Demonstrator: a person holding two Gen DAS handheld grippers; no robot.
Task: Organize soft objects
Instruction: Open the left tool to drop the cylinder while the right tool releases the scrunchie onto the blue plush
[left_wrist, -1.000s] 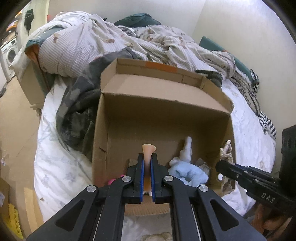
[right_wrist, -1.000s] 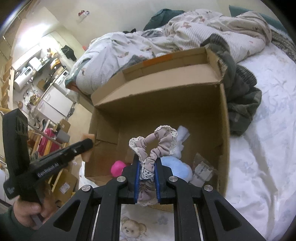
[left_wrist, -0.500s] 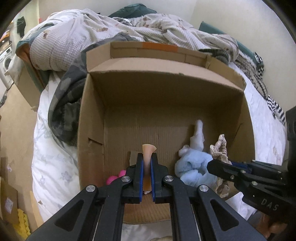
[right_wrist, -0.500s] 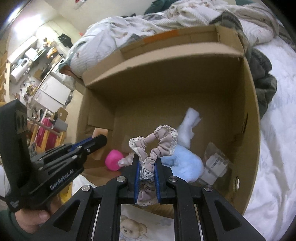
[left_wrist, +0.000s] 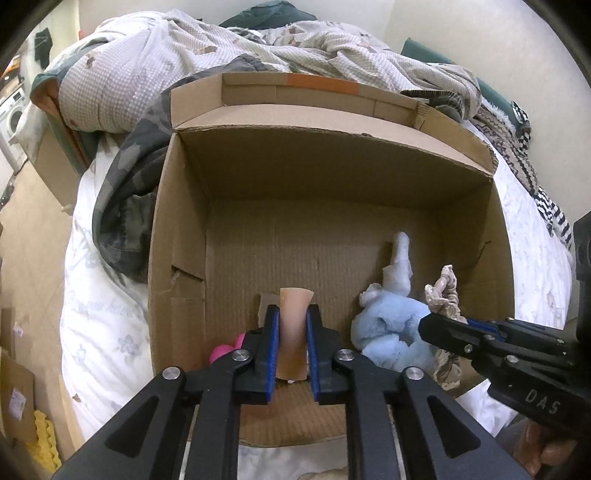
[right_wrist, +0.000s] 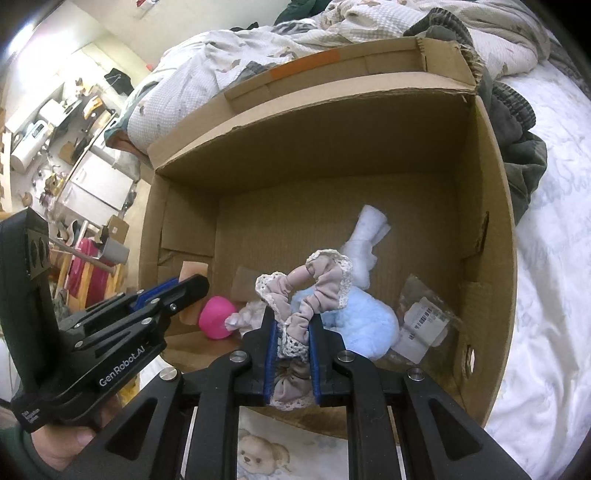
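Cardboard fills the view: an open box (left_wrist: 177, 266) lies on the bed (left_wrist: 99, 325), its mouth facing both tools. At its left edge the left gripper (left_wrist: 291, 345) pinches a peach pad (left_wrist: 293, 332), spongy-looking and surely light. Beside it a pink ball (right_wrist: 217, 317) sits on the box floor, then a blue plush (right_wrist: 365, 325) with a white roll (right_wrist: 365, 236) behind it. Further right the right gripper (right_wrist: 291, 354) is pressed onto a lace-edged scrunchie (right_wrist: 314, 291), which bunches limp between the pads; taking it by the gathered middle, as it is held now, seems safest. A clear packet (right_wrist: 421, 321) lies by the right wall. Both pieces hang over the box mouth, ready to drop in, I'd guess.
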